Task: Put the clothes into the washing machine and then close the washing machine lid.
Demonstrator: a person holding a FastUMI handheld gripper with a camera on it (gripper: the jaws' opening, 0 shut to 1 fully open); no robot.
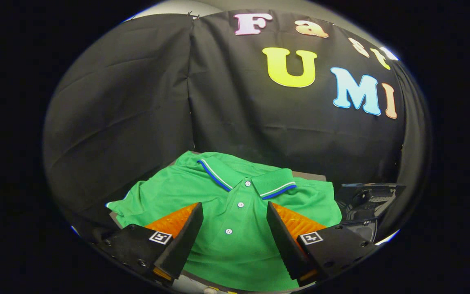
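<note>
We see a green short-sleeved polo shirt (pixel 235 228) with a white-and-blue striped collar and a row of white buttons, spread flat on a grey surface (pixel 308 175) in front of the black cloth wall (pixel 137 106). The shirt lies directly under and between the fingers of the gripper (pixel 234 212): its button placket runs up the gap between the two fingers, the collar sits just beyond the fingertips, and one sleeve spreads out past the left finger. The lower part of the shirt reaches back beneath the gripper body.

The fingers stand wide apart, with the shirt's whole chest panel showing between them. We cannot tell whether the fingertips touch the fabric or hang just above it; neither finger presses on it from the side, so nothing is held.

The gripper points forward and downward at the shirt, roughly centred on the placket and level from side to side.

To the right of the shirt, just beyond the right finger, we see a dark, glossy machine part (pixel 365 204) with a pale rim; we cannot make out more of it.
</note>
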